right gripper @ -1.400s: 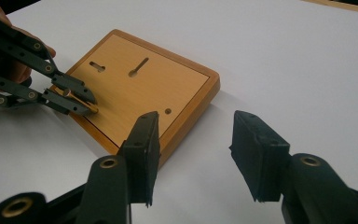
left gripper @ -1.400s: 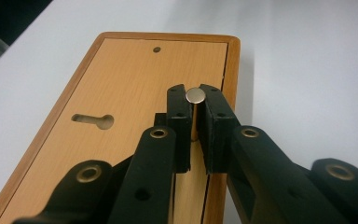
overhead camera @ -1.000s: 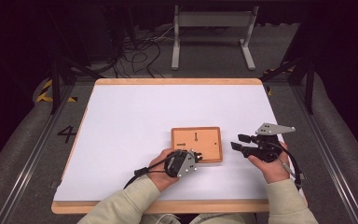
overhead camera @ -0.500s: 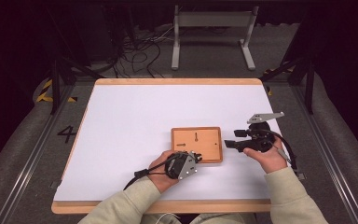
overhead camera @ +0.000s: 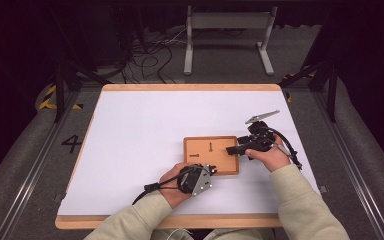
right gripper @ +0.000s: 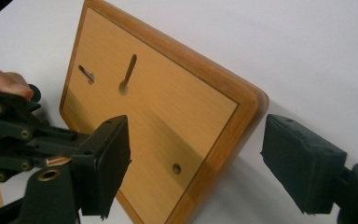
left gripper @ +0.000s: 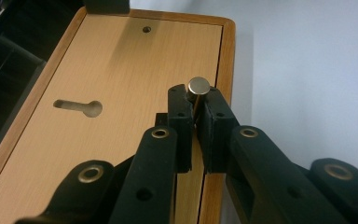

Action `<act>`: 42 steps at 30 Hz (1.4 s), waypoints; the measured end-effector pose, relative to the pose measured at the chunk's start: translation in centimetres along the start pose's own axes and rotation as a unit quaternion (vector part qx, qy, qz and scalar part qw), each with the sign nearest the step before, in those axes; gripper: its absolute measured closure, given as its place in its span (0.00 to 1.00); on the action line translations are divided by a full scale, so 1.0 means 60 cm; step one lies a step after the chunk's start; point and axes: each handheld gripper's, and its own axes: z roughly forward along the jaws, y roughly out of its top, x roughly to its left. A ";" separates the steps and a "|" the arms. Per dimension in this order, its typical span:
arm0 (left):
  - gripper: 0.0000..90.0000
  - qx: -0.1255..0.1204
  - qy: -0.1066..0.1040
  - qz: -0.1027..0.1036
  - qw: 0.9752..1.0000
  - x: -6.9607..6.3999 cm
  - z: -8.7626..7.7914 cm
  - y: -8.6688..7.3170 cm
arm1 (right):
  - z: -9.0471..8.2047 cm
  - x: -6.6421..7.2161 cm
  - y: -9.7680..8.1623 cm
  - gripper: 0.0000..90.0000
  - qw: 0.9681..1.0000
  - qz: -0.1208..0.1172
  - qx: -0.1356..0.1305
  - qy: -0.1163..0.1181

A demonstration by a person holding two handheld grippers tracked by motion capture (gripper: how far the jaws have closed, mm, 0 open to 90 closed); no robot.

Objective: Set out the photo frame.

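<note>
One wooden board (overhead camera: 211, 155) is seen lying flat on the white desk (overhead camera: 145, 130), right of centre in the high view. Its light face is framed by a darker raised rim. Two keyhole-shaped slots are cut into the face, one (overhead camera: 210, 147) upright near the top middle and one (overhead camera: 195, 155) lying sideways toward the left edge. One small round hole (right gripper: 176, 168) is seen in the right gripper view, near the lower corner of the board.

Two grippers are held, one in each hand. The left gripper (overhead camera: 206, 172) is placed at the lower edge of the board, below centre in the high view. In the left gripper view its two fingers (left gripper: 179, 123) are pressed nearly together and one small metal pin (left gripper: 198, 87) with a round flat head is pinched between them, held upright above the right rim of the board.

The right gripper (overhead camera: 234, 149) is placed at the right edge of the board in the high view. Its jaws have just been opening. In the right gripper view its two fingers (right gripper: 103, 170) are spread wide, one over the board's face and one over the desk, with the corner of the board between them and neither pad pressed on it.
</note>
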 end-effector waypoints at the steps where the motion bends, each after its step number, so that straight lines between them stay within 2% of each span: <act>1: 0.94 0.000 0.000 -0.001 1.000 0.000 0.000 0.000 | 0.005 -0.003 0.002 0.26 1.000 0.003 0.004 0.002; 4: 0.94 0.004 0.000 0.002 1.000 0.001 -0.001 0.000 | 0.018 -0.015 0.004 0.26 0.999 0.018 0.008 0.026; 9: 0.94 0.004 0.002 0.002 1.000 0.000 -0.001 0.000 | 0.035 -0.022 0.006 0.26 0.999 0.022 0.021 0.036; 11: 0.94 0.005 0.002 0.005 1.000 0.000 -0.001 0.000 | 0.042 -0.023 0.006 0.26 0.998 0.024 0.024 0.044; 12: 0.94 0.001 0.002 -0.001 1.000 -0.001 0.000 -0.001 | 0.046 -0.023 0.007 0.26 0.998 0.022 0.026 0.050; 14: 0.93 0.001 0.002 0.000 1.000 -0.001 0.000 -0.001 | 0.052 -0.022 0.006 0.30 0.997 0.026 0.031 0.064; 19: 0.92 0.001 -0.001 -0.001 1.000 0.001 -0.001 -0.001 | 0.050 -0.025 0.005 0.37 0.997 0.026 0.031 0.065; 22: 0.88 0.003 -0.023 -0.024 0.999 0.006 -0.004 0.000 | 0.046 -0.027 0.004 0.38 0.997 0.020 0.031 0.067; 23: 0.83 0.002 -0.042 -0.046 0.998 0.008 -0.005 -0.001 | 0.044 -0.026 0.004 0.39 0.997 0.017 0.031 0.067; 25: 0.73 0.011 -0.052 -0.058 0.997 0.010 -0.010 0.000 | 0.041 -0.024 0.004 0.40 0.997 0.012 0.029 0.067; 28: 0.62 0.019 -0.075 -0.088 0.993 0.017 -0.022 -0.004 | 0.034 -0.020 0.003 0.42 0.998 0.000 0.025 0.064; 29: 0.58 0.019 -0.075 -0.088 0.993 0.017 -0.022 -0.004 | 0.032 -0.018 0.001 0.43 0.998 -0.006 0.020 0.062; 30: 0.56 0.018 -0.087 -0.107 0.990 0.022 -0.030 -0.010 | 0.030 -0.017 -0.001 0.43 0.998 -0.010 0.016 0.061; 31: 0.54 0.018 -0.091 -0.118 0.989 0.023 -0.035 -0.014 | 0.028 -0.015 -0.002 0.44 0.998 -0.013 0.015 0.061; 32: 0.53 0.018 -0.091 -0.118 0.989 0.023 -0.035 -0.014 | 0.026 -0.014 -0.003 0.44 0.998 -0.017 0.013 0.059; 33: 0.53 0.019 -0.095 -0.126 0.987 0.025 -0.041 -0.017 | 0.026 -0.014 -0.003 0.44 0.998 -0.017 0.013 0.059; 34: 0.51 0.013 -0.098 -0.136 0.986 0.028 -0.048 -0.021 | 0.024 -0.012 -0.004 0.45 0.998 -0.020 0.010 0.058; 35: 0.50 0.008 -0.107 -0.152 0.983 0.031 -0.058 -0.025 | 0.021 -0.010 -0.005 0.45 0.998 -0.025 0.008 0.055; 38: 0.46 -0.009 -0.118 -0.179 0.977 0.039 -0.074 -0.035 | 0.017 -0.004 -0.008 0.46 0.998 -0.037 0.003 0.048; 40: 0.46 -0.019 -0.120 -0.197 0.973 0.046 -0.088 -0.045 | 0.013 0.001 -0.009 0.46 0.998 -0.044 0.002 0.044; 42: 0.45 -0.023 -0.116 -0.211 0.970 0.052 -0.102 -0.055 | 0.010 0.006 -0.010 0.47 0.998 -0.054 0.000 0.039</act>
